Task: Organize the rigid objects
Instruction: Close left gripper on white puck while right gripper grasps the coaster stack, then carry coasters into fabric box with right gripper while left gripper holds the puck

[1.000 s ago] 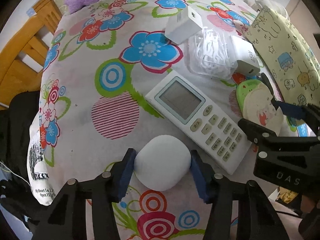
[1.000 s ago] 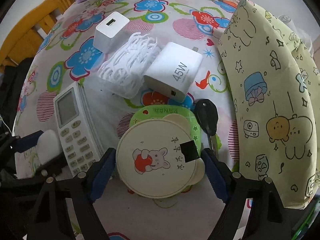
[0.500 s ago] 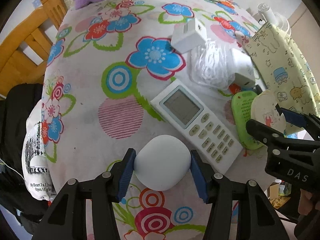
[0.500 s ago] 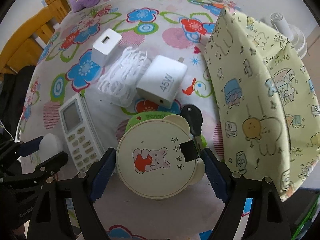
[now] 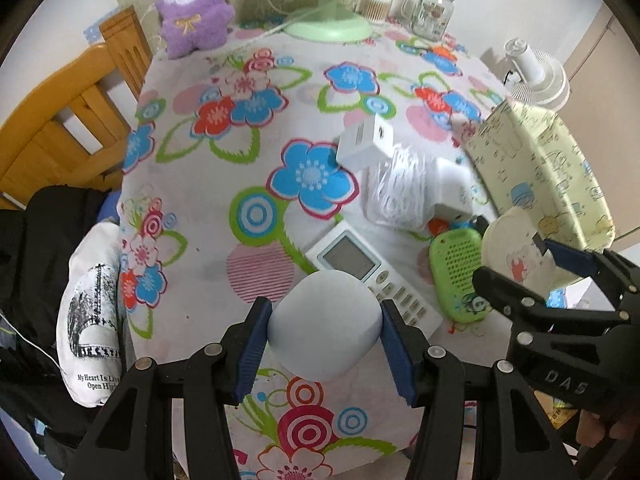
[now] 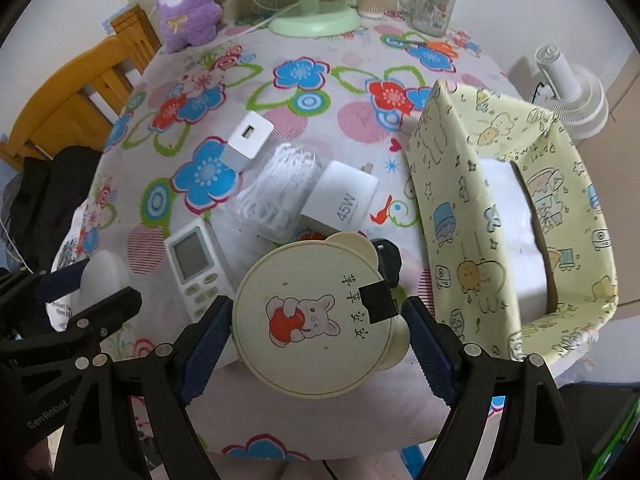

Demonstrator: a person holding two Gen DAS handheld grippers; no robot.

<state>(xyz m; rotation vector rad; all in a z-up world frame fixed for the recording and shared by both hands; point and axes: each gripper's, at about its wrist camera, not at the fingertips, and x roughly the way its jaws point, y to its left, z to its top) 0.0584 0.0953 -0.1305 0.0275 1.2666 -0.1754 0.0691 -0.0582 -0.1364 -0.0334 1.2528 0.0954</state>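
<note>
Both loads are lifted — left gripper (image 5: 324,338) clenching the white case (image 5: 324,326), right gripper (image 6: 318,324) the bear-eared disc (image 6: 316,316) — next comes carrying them over the fabric bin (image 6: 452,200) at the table's right edge.

**Both tools lift their loads**

The left tool (image 5: 323,338) carries the white pebble-shaped case (image 5: 324,326) up off the worktop (image 5: 224,160). The right tool (image 6: 318,332) raises the round bear-eared lid (image 6: 316,320), uncovering the green case (image 5: 456,268) beneath.
</note>
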